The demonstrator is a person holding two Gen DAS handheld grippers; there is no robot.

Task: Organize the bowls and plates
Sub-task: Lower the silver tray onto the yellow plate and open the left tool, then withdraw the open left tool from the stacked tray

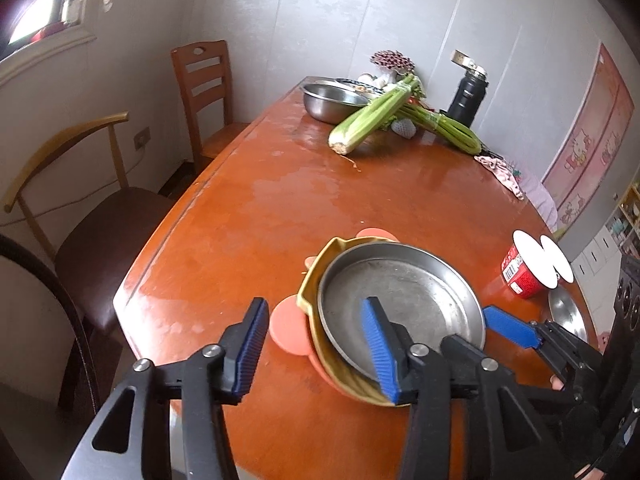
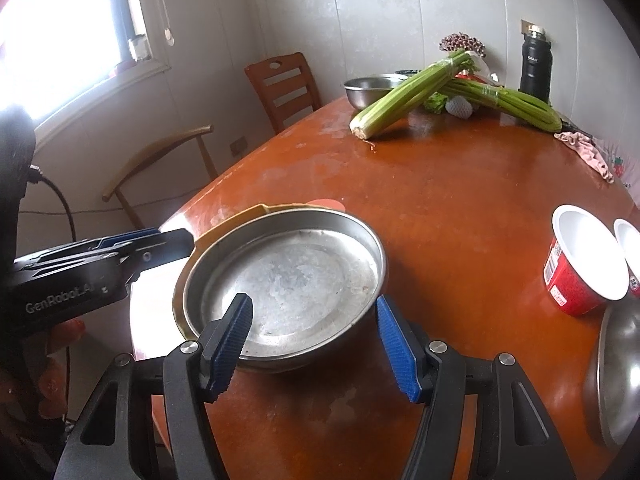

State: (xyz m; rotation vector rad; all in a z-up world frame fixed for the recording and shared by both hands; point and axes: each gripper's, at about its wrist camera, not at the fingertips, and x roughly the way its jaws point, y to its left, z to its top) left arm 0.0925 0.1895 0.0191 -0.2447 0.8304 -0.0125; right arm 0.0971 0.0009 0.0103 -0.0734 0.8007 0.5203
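Left gripper (image 1: pixel 316 346): jaws apart, empty, at the table's near edge beside the stacked dishes. Right gripper (image 2: pixel 316 344): jaws straddling the steel plate's (image 2: pixel 288 280) near rim; contact unclear. Orange wooden table (image 2: pixel 460 200); two chairs, pale walls. Steel plate nested in one yellow dish (image 1: pixel 316 280). Two celery bunches, two red cups.

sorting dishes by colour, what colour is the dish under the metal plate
Mustard yellow dish, nested under the metal plate; clearest in the left wrist view.
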